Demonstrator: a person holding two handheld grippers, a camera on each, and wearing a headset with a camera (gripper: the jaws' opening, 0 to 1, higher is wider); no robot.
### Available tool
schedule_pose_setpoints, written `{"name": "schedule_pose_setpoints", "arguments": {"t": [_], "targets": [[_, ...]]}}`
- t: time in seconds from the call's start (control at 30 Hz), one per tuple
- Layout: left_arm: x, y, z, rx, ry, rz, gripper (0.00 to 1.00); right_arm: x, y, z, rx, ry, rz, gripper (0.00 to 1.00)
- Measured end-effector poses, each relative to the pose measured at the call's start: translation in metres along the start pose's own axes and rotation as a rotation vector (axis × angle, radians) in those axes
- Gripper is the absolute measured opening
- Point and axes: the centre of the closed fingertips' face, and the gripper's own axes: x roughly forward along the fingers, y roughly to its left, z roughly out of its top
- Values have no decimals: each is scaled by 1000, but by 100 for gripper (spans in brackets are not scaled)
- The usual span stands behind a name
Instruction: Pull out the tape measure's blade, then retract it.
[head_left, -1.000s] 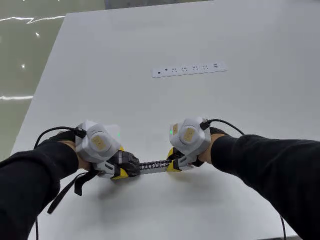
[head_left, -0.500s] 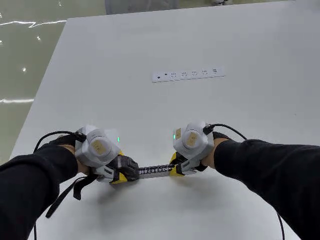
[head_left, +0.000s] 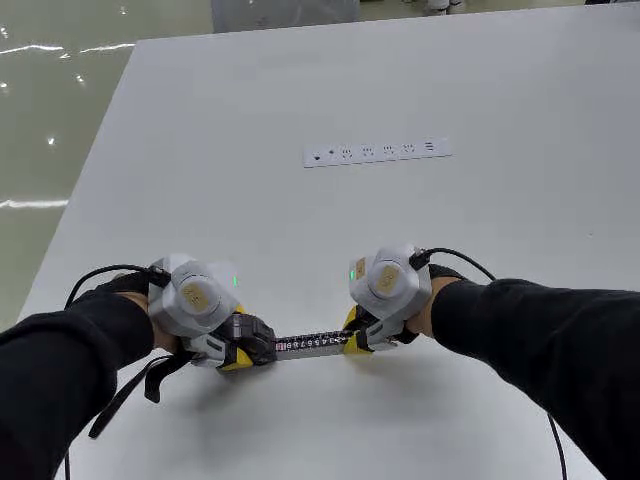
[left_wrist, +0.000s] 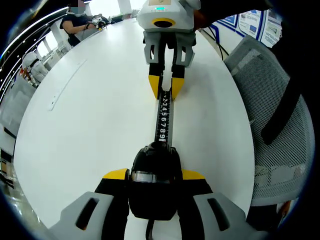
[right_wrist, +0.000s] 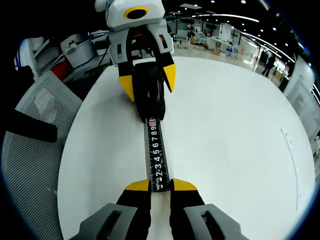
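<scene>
At the near edge of the table (head_left: 300, 420), my left gripper (head_left: 235, 355) is closed around the black tape case (head_left: 252, 337), held low over the white top. My right gripper (head_left: 355, 343) pinches the end of the blade (head_left: 312, 342). The blade is out a short way and runs straight between my two grippers, with its numbers facing up. Farther away, well apart from my hands, a power strip (head_left: 377, 151) lies flat on the table.
</scene>
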Motion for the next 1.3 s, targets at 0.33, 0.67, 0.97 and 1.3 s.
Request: {"name": "schedule_pose_setpoints", "arguments": {"t": [0.33,0.67,0.97,1.3], "targets": [[0,0,0,-2,3,4,31,-4,0,-5,8,3,4,9],[1,0,1,-4,4,5,31,-8,-1,-11,12,5,1,9],[1,1,0,-6,3,5,31,-11,-1,-15,12,9,1,9],[1,0,1,-8,3,2,31,-14,-2,-21,4,15,-1,9]]}}
